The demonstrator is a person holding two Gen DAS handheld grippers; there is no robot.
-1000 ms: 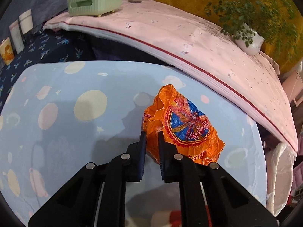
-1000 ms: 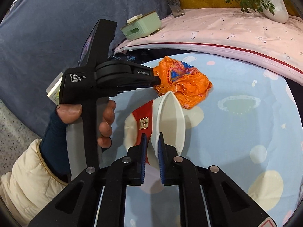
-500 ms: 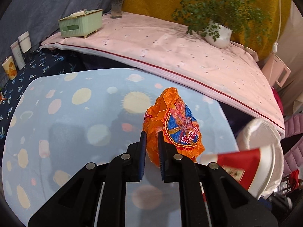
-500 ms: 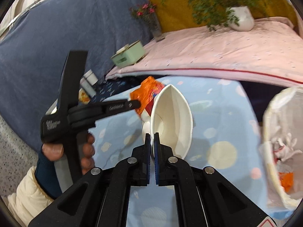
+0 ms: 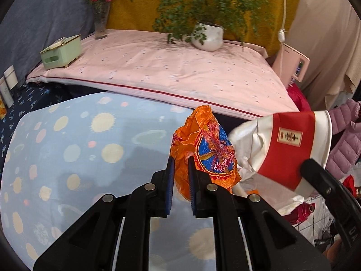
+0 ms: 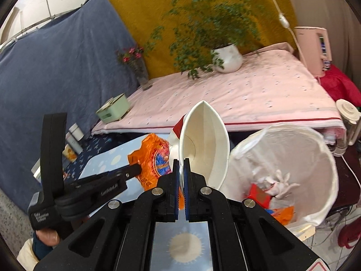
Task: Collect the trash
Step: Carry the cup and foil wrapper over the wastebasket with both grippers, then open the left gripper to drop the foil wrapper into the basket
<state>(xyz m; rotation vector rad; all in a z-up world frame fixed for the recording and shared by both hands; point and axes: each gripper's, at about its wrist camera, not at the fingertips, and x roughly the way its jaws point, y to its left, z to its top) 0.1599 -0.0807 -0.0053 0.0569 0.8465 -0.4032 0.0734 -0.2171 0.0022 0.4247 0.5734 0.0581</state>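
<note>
My left gripper (image 5: 180, 164) is shut on a crumpled orange snack wrapper (image 5: 203, 149), held up over the right end of the light blue patterned table (image 5: 79, 158). My right gripper (image 6: 181, 164) is shut on the rim of a squashed red-and-white paper cup (image 6: 205, 140), its white inside facing the camera. In the left wrist view the cup (image 5: 286, 144) hangs just right of the wrapper. The right wrist view shows the left gripper (image 6: 135, 169) and wrapper (image 6: 150, 155) to the left of the cup. A white-lined trash bin (image 6: 315, 149) with several scraps inside stands right of the cup.
Behind the table is a pink-covered surface (image 5: 169, 72) with a green box (image 5: 61, 52), a flower vase (image 5: 100, 20) and a potted plant (image 5: 207, 36). A pink appliance (image 6: 315, 47) and a clear jug (image 6: 348, 122) stand at the right. A person's hand (image 6: 45, 237) holds the left gripper.
Both grippers have lifted off the table and swung right, carrying the wrapper and the cup. The trash bin has come into the right wrist view.
</note>
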